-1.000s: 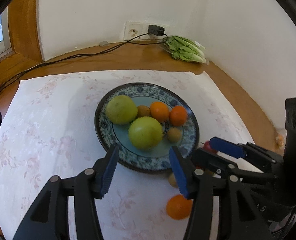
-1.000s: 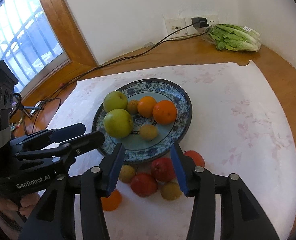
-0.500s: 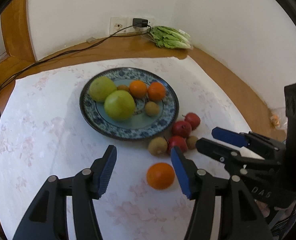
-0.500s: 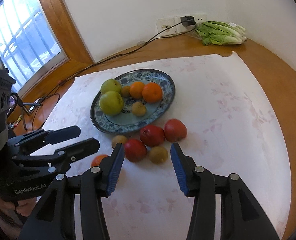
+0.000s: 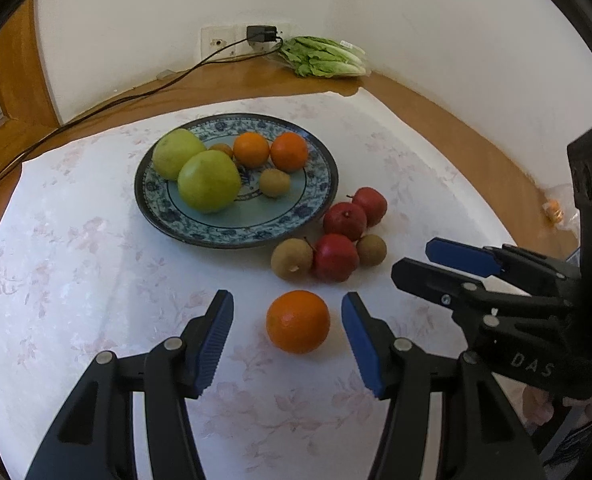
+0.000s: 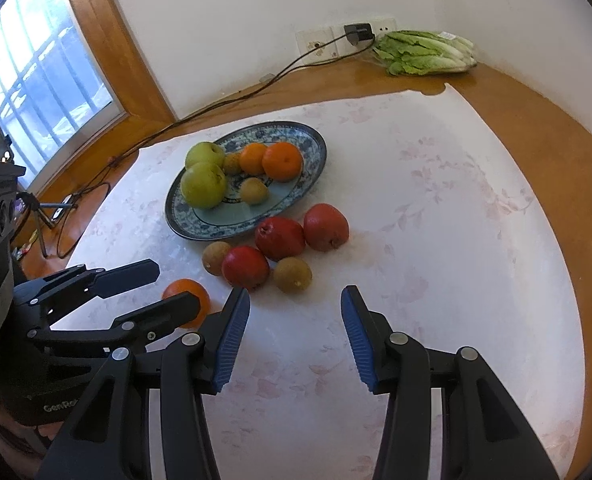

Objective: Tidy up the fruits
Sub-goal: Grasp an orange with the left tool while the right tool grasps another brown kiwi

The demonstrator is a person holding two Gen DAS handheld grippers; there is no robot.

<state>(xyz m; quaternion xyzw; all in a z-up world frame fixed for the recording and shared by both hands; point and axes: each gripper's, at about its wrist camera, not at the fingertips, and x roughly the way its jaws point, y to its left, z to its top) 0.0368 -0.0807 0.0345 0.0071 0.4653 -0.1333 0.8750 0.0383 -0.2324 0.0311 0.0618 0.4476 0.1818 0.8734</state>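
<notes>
Left gripper (image 5: 288, 320) standing wide open, gripping nothing, blue pads flanking a loose orange (image 5: 298, 321) lying between the fingers on the floral cloth (image 5: 76, 280), untouched. Ahead and slightly left of it: patterned plate (image 5: 320, 204) carrying two green fruits, two oranges and two small brown fruits. Ahead and right: cluster of three red fruits (image 5: 344, 220) and two brown ones, sitting just beside the plate rim. Right gripper (image 6: 295, 320) likewise spread wide, holding nothing, hovering over bare cloth short of that cluster. Lettuce (image 6: 424, 54) lying far ahead against the wall.
</notes>
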